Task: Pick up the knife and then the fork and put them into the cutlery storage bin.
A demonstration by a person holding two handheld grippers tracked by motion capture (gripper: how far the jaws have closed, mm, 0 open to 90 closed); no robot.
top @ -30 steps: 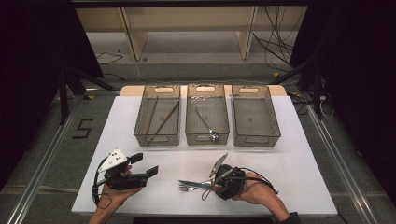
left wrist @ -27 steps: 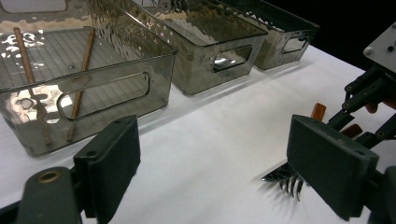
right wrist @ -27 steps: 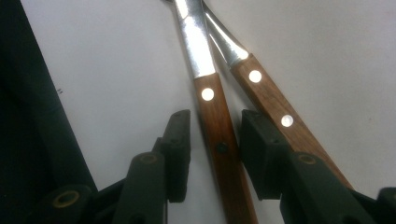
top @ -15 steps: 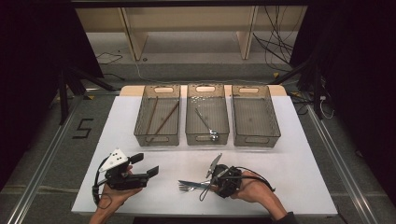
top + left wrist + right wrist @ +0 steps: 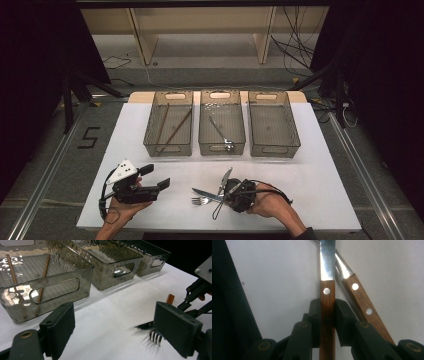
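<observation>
My right gripper is shut on the wooden handle of a knife; its jaws have just been closing onto it. The blade points away along the white table. A second wooden-handled utensil lies slanted just right of it, touching the table. In the high view the right gripper lies low at the front centre. The knife and a fork stick out to its left. My left gripper hovers open at the front left with nothing between its jaws. The left gripper looks toward the fork tines.
Three smoky clear bins stand in a row at the back. The left bin holds two wooden sticks, the middle bin a metal utensil. The right bin looks bare. The table's front edge is close to both hands.
The right hand has settled slightly lower and leftward over the cutlery. The left gripper has kept still.
</observation>
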